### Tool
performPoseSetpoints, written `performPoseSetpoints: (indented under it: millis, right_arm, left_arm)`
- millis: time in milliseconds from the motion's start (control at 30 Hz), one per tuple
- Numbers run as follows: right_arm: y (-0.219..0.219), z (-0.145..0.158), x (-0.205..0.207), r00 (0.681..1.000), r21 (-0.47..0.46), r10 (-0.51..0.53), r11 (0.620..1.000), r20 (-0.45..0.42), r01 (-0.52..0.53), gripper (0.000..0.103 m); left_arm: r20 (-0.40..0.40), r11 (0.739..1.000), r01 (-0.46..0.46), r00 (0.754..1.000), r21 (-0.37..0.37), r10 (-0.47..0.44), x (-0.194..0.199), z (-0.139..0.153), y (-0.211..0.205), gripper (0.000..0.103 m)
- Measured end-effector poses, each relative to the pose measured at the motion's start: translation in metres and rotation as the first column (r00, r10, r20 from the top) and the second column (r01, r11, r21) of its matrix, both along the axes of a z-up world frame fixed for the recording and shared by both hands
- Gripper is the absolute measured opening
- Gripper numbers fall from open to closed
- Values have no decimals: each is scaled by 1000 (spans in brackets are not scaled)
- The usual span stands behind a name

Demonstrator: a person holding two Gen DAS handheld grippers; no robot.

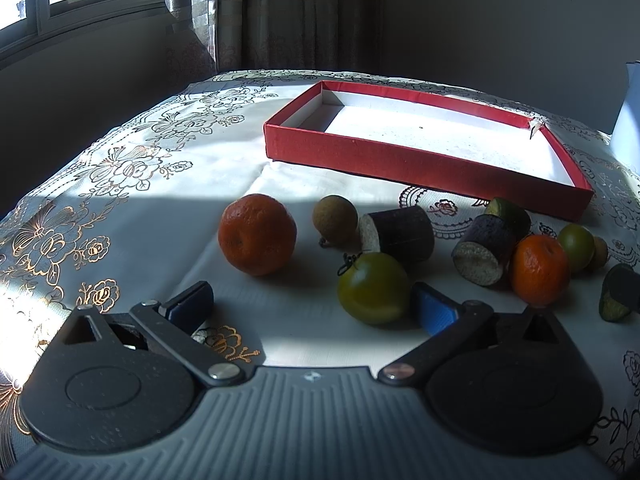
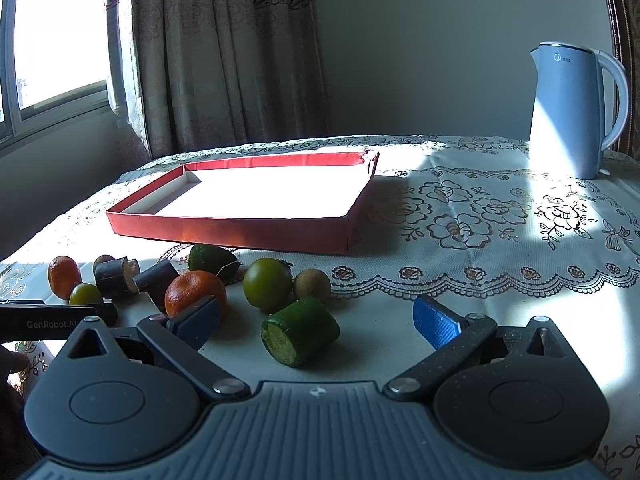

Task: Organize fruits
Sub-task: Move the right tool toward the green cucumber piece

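1. While nothing has been picked up yet, the round orange mandarin with bumpy skin (image 1: 257,234) sits alone at the left end of the row of fruit, on the white table with the gold flower cloth (image 1: 120,184). It has room all around it, so I think it would be easy to grab.
2. Next to it, the left gripper (image 1: 312,304) hangs low over the table. Its blue fingers (image 1: 434,312) are spread wide and hold nothing. The shiny round green fruit (image 1: 373,288) lies just beside the right finger, so I guess this one is next.
3. Behind the fruit lies the flat red cardboard box with a white inside (image 1: 420,158). It has nothing in it. I think the fruit should go there, and it is close so the trip is short.
4. Further right, the dark purple cut stick pieces (image 1: 402,232) and another mandarin bunch up, touching each other.
5. Over there, the right gripper (image 2: 318,322) is also wide open and holds nothing. The short green cut piece with a pale end (image 2: 300,330) lies between its fingers, on its side, so it could roll.
6. Far right stands a tall pale blue kettle (image 2: 568,112), well apart from the fruit.
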State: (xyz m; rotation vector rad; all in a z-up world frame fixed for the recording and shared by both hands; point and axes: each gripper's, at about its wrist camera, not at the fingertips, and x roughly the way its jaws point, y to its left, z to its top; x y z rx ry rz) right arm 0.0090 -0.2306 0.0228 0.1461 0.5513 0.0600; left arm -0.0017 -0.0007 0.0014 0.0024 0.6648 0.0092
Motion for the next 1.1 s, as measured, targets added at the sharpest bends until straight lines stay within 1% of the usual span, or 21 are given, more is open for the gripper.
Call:
performPoseSetpoints:
  millis: [500, 600, 733, 833, 933, 1100]
  right_arm:
    - [1, -1, 0, 1000, -14, -15, 1000, -5, 15, 103]
    - [3, -1, 1, 998, -45, -58, 997, -18, 57, 103]
    - [9, -2, 3, 991, -110, -131, 986, -41, 126, 103]
    - [11, -1, 1, 986, -136, -162, 978, -27, 157, 103]
    - [14, 0, 0, 984, -165, -176, 971, -14, 171, 103]
    - [16, 0, 0, 984, -183, -175, 968, -16, 169, 103]
  left_arm:
    - [1, 1000, -2, 1000, 1, 2, 0, 0, 0, 103]
    - [1, 1000, -2, 1000, 2, 2, 0, 0, 0, 103]
    - [1, 1000, -2, 1000, 2, 2, 0, 0, 0, 103]
    - [1, 1000, -2, 1000, 1, 2, 0, 0, 0, 103]
    - [1, 1000, -2, 1000, 1, 2, 0, 0, 0, 103]
    - [1, 1000, -2, 1000, 2, 2, 0, 0, 0, 103]
